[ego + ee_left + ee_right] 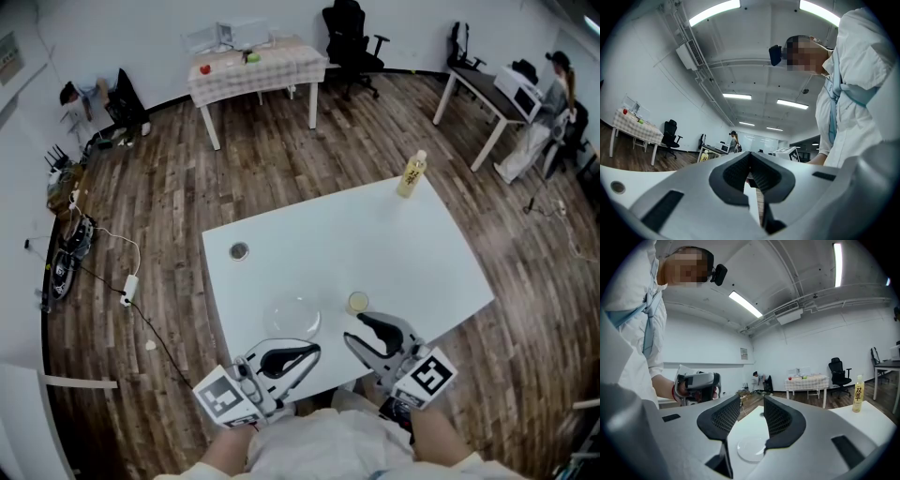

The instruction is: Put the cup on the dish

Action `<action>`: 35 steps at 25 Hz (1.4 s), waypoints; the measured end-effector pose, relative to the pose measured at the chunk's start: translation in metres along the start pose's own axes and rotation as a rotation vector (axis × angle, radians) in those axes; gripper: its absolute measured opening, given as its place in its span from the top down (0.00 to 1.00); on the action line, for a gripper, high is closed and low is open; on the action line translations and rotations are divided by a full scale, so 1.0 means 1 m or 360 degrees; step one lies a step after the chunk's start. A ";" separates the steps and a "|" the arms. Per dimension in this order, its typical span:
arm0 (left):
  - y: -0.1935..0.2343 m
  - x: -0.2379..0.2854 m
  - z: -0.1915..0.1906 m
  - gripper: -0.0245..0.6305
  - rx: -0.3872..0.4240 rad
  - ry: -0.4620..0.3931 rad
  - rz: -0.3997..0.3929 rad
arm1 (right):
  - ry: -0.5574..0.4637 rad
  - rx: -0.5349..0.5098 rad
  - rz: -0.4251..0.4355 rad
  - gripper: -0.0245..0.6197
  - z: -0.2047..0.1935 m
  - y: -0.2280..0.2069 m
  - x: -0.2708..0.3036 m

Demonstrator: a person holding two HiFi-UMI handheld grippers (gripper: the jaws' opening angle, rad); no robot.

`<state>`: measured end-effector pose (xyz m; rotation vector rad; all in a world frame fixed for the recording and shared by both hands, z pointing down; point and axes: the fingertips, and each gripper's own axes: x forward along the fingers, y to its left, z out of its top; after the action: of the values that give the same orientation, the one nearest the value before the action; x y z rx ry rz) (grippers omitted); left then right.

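A small cup (357,302) with a yellowish inside stands on the white table (394,253) near its front edge. A clear round glass dish (295,317) lies just left of it, apart from it; in the right gripper view the dish (752,448) shows low between the jaws. My right gripper (354,330) hovers just in front of the cup, open, with nothing between its fingers (727,417). My left gripper (315,352) sits in front of the dish with its jaws shut and empty (750,171).
A yellow-labelled bottle (412,174) stands at the table's far right corner. A small dark round object (239,250) lies at the left side. Beyond are a cloth-covered table (255,67), office chairs, desks, floor cables (112,272) and a seated person (553,112).
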<state>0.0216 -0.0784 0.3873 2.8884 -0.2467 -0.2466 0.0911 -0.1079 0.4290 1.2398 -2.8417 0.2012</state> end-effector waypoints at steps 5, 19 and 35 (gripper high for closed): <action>0.002 0.003 -0.004 0.96 0.0003 0.0011 0.0002 | 0.0026 -0.0046 -0.0063 0.65 -0.015 -0.017 -0.001; 0.009 0.005 -0.002 0.96 -0.0001 0.0031 0.0033 | 0.0071 -0.0002 -0.0193 0.54 -0.049 -0.059 0.012; 0.015 0.007 -0.001 0.96 -0.0011 0.0053 0.0065 | 0.0226 0.0023 -0.0215 0.50 -0.108 -0.094 0.021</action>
<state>0.0261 -0.0937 0.3912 2.8748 -0.2981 -0.1917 0.1437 -0.1723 0.5471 1.3558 -2.6312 0.2929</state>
